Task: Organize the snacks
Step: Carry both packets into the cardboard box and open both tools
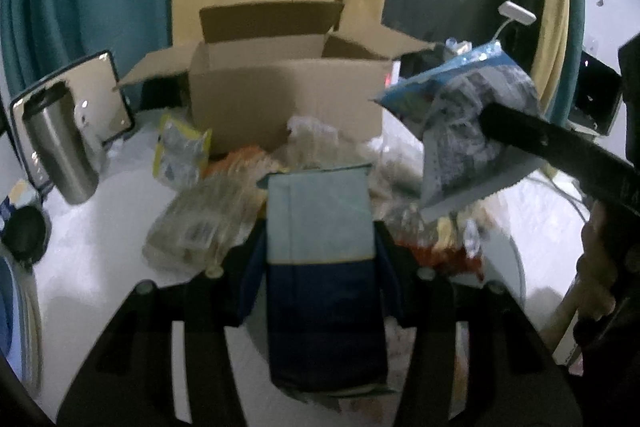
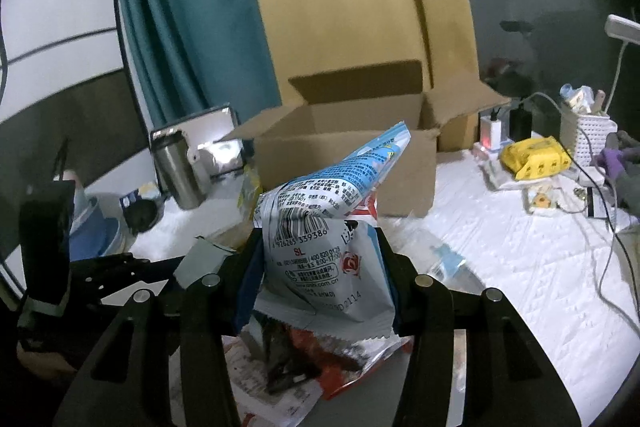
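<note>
Snacks are what I am gripping on both sides: my left gripper (image 1: 320,259) is clamping a pale-and-navy carton (image 1: 322,247), and my right gripper (image 2: 320,267) is pinching a blue-white packet (image 2: 332,227) (barcode facing me). Both are hanging above the snack pile (image 1: 224,203), with the open cardboard box (image 1: 280,95) sitting at twelve o'clock.

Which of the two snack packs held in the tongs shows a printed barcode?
The crinkled white-and-blue snack bag in the right tongs; its barcode faces the camera. The pack in the left tongs is a flat-sided blue carton with no barcode showing.
</note>
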Tool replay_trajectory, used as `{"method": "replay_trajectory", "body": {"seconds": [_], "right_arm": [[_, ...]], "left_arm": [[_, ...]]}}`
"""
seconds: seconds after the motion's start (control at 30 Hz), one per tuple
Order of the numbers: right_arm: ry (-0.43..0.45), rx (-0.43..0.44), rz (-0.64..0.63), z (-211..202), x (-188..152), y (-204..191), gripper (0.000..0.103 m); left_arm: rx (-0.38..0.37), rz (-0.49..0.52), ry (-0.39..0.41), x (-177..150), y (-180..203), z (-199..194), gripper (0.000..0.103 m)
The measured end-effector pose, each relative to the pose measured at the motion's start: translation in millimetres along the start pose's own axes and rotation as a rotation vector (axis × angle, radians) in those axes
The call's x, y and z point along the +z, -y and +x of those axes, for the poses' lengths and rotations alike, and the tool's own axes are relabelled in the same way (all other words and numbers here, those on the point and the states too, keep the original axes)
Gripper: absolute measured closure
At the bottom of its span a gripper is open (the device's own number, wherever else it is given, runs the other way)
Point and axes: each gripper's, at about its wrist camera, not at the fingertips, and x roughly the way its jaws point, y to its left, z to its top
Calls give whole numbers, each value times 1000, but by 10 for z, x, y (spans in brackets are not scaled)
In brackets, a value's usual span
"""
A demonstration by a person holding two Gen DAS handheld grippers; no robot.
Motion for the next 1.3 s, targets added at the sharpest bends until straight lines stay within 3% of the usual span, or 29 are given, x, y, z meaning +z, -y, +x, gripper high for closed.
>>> {"method": "replay_trajectory", "body": {"seconds": [0.33, 0.6, 1.07, 1.3], "right_arm": [[82, -55, 10, 11, 322, 292, 50], [95, -118, -2, 216, 575, 493, 49], [94, -132, -20, 1053, 1089, 604, 49], [110, -109, 42, 1491, 1303, 654, 49]], "left_arm": [[-12, 34, 85, 540, -24, 144, 51], [-36, 24, 138, 983, -249, 432, 51], [-31, -38, 216, 1678, -903, 1060, 51], [-26, -105, 201, 1855, -1254, 1387, 51]]}}
